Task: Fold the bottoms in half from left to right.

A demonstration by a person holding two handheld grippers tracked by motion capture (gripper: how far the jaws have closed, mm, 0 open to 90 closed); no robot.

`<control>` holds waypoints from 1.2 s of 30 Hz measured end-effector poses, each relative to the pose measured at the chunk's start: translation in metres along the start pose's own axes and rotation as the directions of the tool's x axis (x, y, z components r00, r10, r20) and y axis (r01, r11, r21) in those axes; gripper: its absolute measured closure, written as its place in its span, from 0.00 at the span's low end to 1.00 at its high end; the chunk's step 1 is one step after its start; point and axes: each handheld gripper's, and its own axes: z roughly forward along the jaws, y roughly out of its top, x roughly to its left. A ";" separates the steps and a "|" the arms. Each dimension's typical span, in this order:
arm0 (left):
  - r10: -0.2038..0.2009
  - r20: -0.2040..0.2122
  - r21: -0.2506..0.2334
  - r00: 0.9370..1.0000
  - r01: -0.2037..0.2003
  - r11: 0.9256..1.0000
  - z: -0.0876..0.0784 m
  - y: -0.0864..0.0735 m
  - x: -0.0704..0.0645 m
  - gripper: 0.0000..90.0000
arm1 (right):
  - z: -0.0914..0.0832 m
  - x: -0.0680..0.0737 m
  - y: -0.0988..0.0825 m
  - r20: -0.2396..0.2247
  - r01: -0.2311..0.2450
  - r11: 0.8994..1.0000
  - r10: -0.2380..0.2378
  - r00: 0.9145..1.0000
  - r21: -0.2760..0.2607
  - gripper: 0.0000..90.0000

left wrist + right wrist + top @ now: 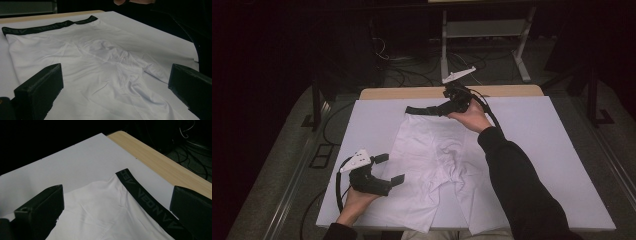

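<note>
High view: a pair of white boxer briefs (434, 165) lies spread flat on a white tabletop (562, 150), its black waistband (427, 110) at the far edge and its legs toward the person. The left gripper (389, 169) hovers by the garment's near left side, jaws spread wide and empty. The right gripper (451, 102) hangs over the waistband's far right end, held in a hand (471, 119); the right gripper view shows its jaws wide apart too, with nothing between them.

The fabric looks thin, smooth and slightly glossy, with soft creases bunched around the centre seam. The waistband is a flat woven elastic strip with faint grey lettering.

Such slippery cloth could slide from a shallow pinch, and a jaw that catches just the top layer would likely drag the garment askew or deepen the creases.
</note>
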 end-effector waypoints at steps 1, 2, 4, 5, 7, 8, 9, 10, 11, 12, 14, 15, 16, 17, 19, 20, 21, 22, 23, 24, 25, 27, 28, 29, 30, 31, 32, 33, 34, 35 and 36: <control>-0.001 0.000 0.000 1.000 0.001 1.000 0.000 0.000 0.000 0.00 | 0.002 0.000 0.001 -0.002 0.002 1.000 -0.002 1.000 0.005 0.00; -0.002 0.001 0.000 1.000 0.002 1.000 0.000 0.000 0.000 0.00 | 0.005 0.001 0.002 -0.002 0.002 1.000 -0.002 1.000 0.008 0.00; -0.004 0.001 -0.003 1.000 0.004 1.000 0.000 0.000 0.000 0.00 | 0.009 0.002 0.002 -0.002 0.003 1.000 -0.003 1.000 0.010 0.00; -0.003 0.001 -0.003 1.000 0.003 1.000 0.000 0.000 0.000 0.00 | 0.011 0.002 0.003 -0.005 0.003 1.000 -0.003 1.000 0.012 0.00; -0.007 0.002 -0.003 1.000 0.007 1.000 0.000 0.000 0.000 0.00 | 0.016 0.003 0.003 -0.008 0.003 1.000 -0.003 1.000 0.015 0.00; -0.007 0.003 -0.004 1.000 0.007 1.000 0.000 0.000 0.000 0.00 | 0.019 0.003 0.003 -0.009 0.003 1.000 -0.003 1.000 0.018 0.00; -0.007 0.003 -0.004 1.000 0.007 1.000 -0.001 0.000 0.000 0.00 | 0.021 0.003 0.003 -0.010 0.002 1.000 -0.002 1.000 0.021 0.00; -0.008 0.003 -0.006 1.000 0.008 1.000 -0.001 0.000 0.000 0.00 | 0.023 0.003 0.003 -0.011 0.001 1.000 -0.001 1.000 0.022 0.00; -0.008 0.004 -0.007 1.000 0.008 1.000 -0.001 0.000 0.000 0.00 | 0.027 0.003 0.003 -0.010 0.003 1.000 -0.002 1.000 0.026 0.00; -0.007 0.003 -0.007 1.000 0.007 1.000 -0.001 0.000 0.000 0.00 | 0.029 0.003 0.004 -0.011 0.006 1.000 -0.006 1.000 0.027 0.00; -0.008 0.004 -0.006 1.000 0.008 1.000 -0.001 0.000 0.000 0.00 | 0.034 0.004 0.004 -0.009 -0.001 1.000 0.001 1.000 0.030 0.00; -0.009 0.004 -0.007 1.000 0.009 1.000 -0.001 0.000 0.000 0.00 | 0.038 0.004 0.003 -0.010 0.000 0.999 0.000 1.000 0.033 0.00; -0.009 0.005 -0.006 1.000 0.009 1.000 -0.001 0.000 0.000 0.00 | 0.040 0.004 0.003 -0.009 0.001 0.999 0.000 1.000 0.036 0.00; -0.010 0.005 -0.007 1.000 0.010 1.000 -0.001 0.000 0.000 0.00 | 0.043 0.005 0.002 -0.013 -0.001 0.999 0.001 1.000 0.036 0.00; -0.010 0.005 -0.008 1.000 0.010 1.000 -0.001 0.000 0.000 0.00 | 0.047 0.005 0.001 -0.018 -0.005 0.999 0.006 1.000 0.036 0.00; -0.011 0.006 -0.008 1.000 0.011 1.000 -0.001 0.000 0.000 0.00 | 0.049 0.005 0.001 -0.019 -0.005 0.999 0.006 1.000 0.037 0.00; -0.011 0.006 -0.007 1.000 0.011 1.000 -0.001 0.000 0.000 0.00 | 0.051 0.005 0.000 -0.019 -0.008 0.999 0.009 1.000 0.038 0.00; -0.011 0.006 -0.007 1.000 0.011 1.000 -0.001 0.000 0.000 0.00 | 0.054 0.005 0.000 -0.020 -0.011 0.999 0.011 1.000 0.040 0.00; -0.010 0.006 -0.007 1.000 0.011 1.000 -0.001 0.000 0.000 0.00 | 0.056 0.005 -0.001 -0.022 -0.011 0.999 0.012 1.000 0.043 0.00; -0.011 0.006 -0.008 1.000 0.011 1.000 -0.001 0.000 0.000 0.00 | 0.057 0.005 -0.001 -0.022 -0.016 0.999 0.017 1.000 0.045 0.00; -0.011 0.006 -0.008 1.000 0.011 1.000 -0.001 0.000 0.000 0.00 | 0.060 0.005 -0.001 -0.022 -0.011 0.999 0.012 1.000 0.047 0.00; -0.013 0.005 -0.010 1.000 0.013 1.000 -0.001 0.000 0.000 0.00 | 0.064 0.005 0.001 -0.024 -0.012 0.999 0.014 1.000 0.049 0.00; -0.014 0.006 -0.010 1.000 0.014 1.000 -0.001 0.000 0.000 0.00 | 0.066 0.005 0.001 -0.024 -0.011 0.999 0.012 1.000 0.048 0.00; -0.014 0.005 -0.011 1.000 0.014 1.000 -0.001 0.000 0.000 0.00 | 0.068 0.005 0.002 -0.025 -0.016 0.999 0.017 1.000 0.049 0.00; -0.014 0.006 -0.012 1.000 0.014 1.000 -0.001 0.000 0.000 0.00 | 0.071 0.004 0.003 -0.024 -0.012 0.999 0.013 1.000 0.050 0.00; -0.015 0.005 -0.012 1.000 0.015 1.000 -0.001 0.000 0.000 0.00 | 0.073 0.005 0.004 -0.022 -0.014 0.998 0.015 1.000 0.053 0.00; -0.015 0.006 -0.012 1.000 0.015 1.000 -0.001 0.000 0.000 0.00 | 0.075 0.004 0.005 -0.022 -0.013 0.999 0.014 1.000 0.052 0.00; -0.014 0.006 -0.011 1.000 0.014 1.000 -0.001 0.000 0.001 0.00 | 0.077 0.005 0.005 -0.022 -0.017 0.999 0.018 1.000 0.051 0.00; -0.014 0.005 -0.011 1.000 0.014 1.000 -0.002 0.000 0.001 0.00 | 0.079 0.005 0.006 -0.022 -0.020 0.999 0.021 1.000 0.041 0.00; -0.014 0.006 -0.011 1.000 0.014 1.000 -0.002 0.000 0.001 0.00 | 0.080 0.005 0.005 -0.026 -0.032 0.999 0.033 0.999 0.033 0.00; -0.014 0.007 -0.011 1.000 0.014 1.000 -0.002 0.000 0.001 0.00 | 0.082 0.006 0.005 -0.034 -0.035 0.999 0.036 0.999 0.027 0.00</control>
